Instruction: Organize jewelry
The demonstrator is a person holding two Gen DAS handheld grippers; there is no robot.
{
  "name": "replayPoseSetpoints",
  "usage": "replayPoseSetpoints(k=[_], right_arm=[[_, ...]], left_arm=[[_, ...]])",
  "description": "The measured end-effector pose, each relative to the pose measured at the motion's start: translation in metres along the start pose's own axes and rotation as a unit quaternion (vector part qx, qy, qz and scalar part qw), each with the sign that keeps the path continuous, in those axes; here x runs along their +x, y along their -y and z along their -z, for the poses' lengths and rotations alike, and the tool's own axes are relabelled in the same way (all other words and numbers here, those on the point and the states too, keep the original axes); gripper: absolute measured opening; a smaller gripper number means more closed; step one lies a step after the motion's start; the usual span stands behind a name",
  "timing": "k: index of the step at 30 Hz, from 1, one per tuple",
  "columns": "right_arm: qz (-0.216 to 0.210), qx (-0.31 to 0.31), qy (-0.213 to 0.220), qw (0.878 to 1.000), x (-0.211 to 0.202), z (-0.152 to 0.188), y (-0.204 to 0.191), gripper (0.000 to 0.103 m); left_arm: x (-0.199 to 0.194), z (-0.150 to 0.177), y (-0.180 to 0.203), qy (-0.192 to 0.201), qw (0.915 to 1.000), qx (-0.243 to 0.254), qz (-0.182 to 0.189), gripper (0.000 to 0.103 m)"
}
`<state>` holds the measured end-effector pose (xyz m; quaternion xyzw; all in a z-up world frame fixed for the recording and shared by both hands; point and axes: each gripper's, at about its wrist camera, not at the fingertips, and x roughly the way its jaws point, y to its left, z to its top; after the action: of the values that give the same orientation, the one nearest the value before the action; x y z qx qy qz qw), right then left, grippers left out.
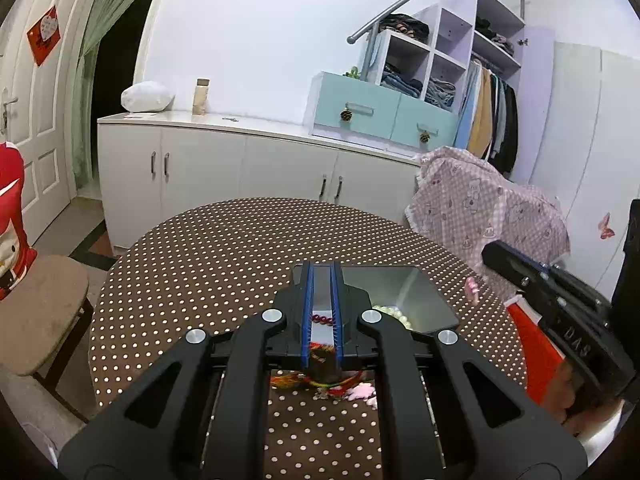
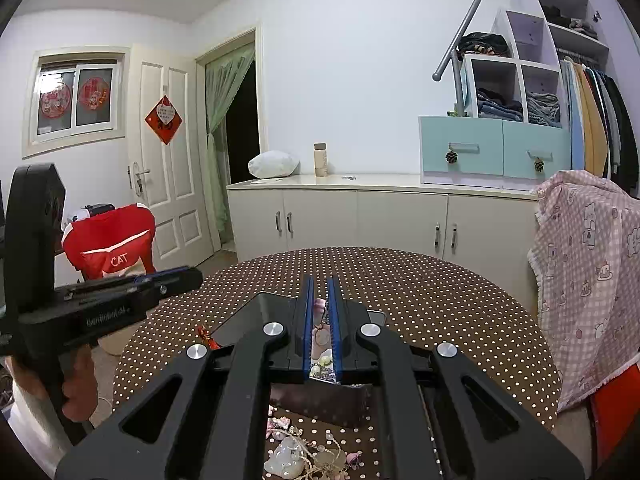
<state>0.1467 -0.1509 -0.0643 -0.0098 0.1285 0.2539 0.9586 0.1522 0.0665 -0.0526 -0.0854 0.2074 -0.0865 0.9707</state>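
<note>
Bedroom with white cabinets and an open wardrobe; round polka-dot surface (image 1: 208, 264) up front carries a dark tray (image 1: 404, 284) with a glossy floor.

Progress: partly done, by my read. Tray already holds a dark red bead bracelet (image 1: 322, 319) and a pale pearl strand (image 1: 390, 314); right wrist view shows more pale beads and a pinkish piece in it, blurred. Still loose on the cloth: a colourful braided cord piece (image 1: 308, 381) with pink bits just short of the tray's near edge, a pink clip (image 1: 474, 290) just beside the tray's right side, and a white pendant on tangled cord (image 2: 286, 458) with small pink charms near the tray's near edge in the right view. So several pieces are left.

Left tongs (image 1: 322, 320): blue pads close together, narrow gap. Something small and dark sits at the base of the gap; cannot tell if it is pinched. Right tongs (image 2: 321, 320): likewise nearly pressed together, hovering over the tray; grip unclear.

Orientation: tray's long axis runs roughly left-right across the left view; far side looks wider. Braided cord lies about left-right too, parallel to the tray's near edge. Pendant cord is a tangle, no clear axis.
</note>
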Motion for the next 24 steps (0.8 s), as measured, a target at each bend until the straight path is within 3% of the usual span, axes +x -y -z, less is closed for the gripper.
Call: replayPoseSetpoints(k=[6,15,20,21,22,23,24], right_arm=[[0.001,-0.002,-0.001,1.0,0.002,-0.003,-0.001,0.006],[0.002,-0.015,0.017,1.0,0.0,-0.018,-0.001,0.006],[0.0,-0.012,0.015,1.0,-0.001,-0.015,0.002,0.006],[-0.001,-0.012,0.013,1.0,-0.001,-0.014,0.003,0.006],[0.0,-0.01,0.011,1.0,-0.001,-0.013,0.004,0.006],[0.0,-0.007,0.007,1.0,0.0,-0.011,0.005,0.006],[-0.001,-0.004,0.004,1.0,0.0,-0.008,0.005,0.006]], left_arm=[[-0.001,-0.006,-0.005,0.002,1.0,-0.008,0.004,0.009],[-0.013,-0.035,0.015,0.048,0.9983,0.031,0.01,0.009],[-0.017,-0.03,0.009,0.039,0.9984,0.037,0.02,0.01],[-0.017,-0.026,0.006,0.032,0.9985,0.041,0.02,0.014],[-0.018,-0.022,0.003,0.027,0.9985,0.044,0.016,0.04],[-0.022,-0.016,-0.003,0.03,0.9985,0.045,0.004,0.082],[-0.025,-0.012,-0.008,0.039,0.9985,0.04,0.0,0.084]])
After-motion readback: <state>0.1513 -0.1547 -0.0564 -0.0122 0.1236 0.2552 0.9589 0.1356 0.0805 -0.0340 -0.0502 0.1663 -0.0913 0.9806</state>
